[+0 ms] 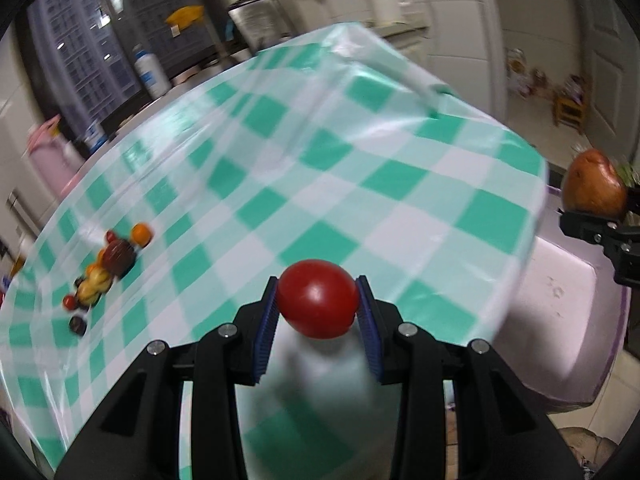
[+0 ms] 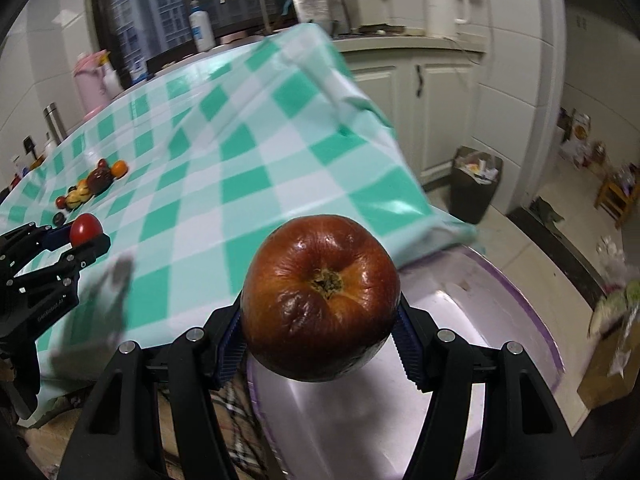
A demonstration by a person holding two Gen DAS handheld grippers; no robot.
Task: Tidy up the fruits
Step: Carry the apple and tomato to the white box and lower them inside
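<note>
My left gripper (image 1: 318, 300) is shut on a small red tomato (image 1: 318, 298) and holds it above the near edge of the green-checked table (image 1: 320, 168). It also shows in the right wrist view (image 2: 86, 236), at the left. My right gripper (image 2: 320, 320) is shut on a wrinkled red-brown apple (image 2: 320, 296), held over a pale pink tub (image 2: 500, 320) beside the table; the apple also shows in the left wrist view (image 1: 594, 184). A cluster of small fruits (image 1: 108, 268) lies at the table's far left, seen too in the right wrist view (image 2: 94, 184).
The pink tub (image 1: 568, 320) stands off the table's right edge. A counter behind holds a white bottle (image 2: 201, 30), a steel pot (image 2: 316, 2) and a white kettle (image 2: 442, 10). A dark waste bin (image 2: 476, 184) stands on the floor by the cabinets.
</note>
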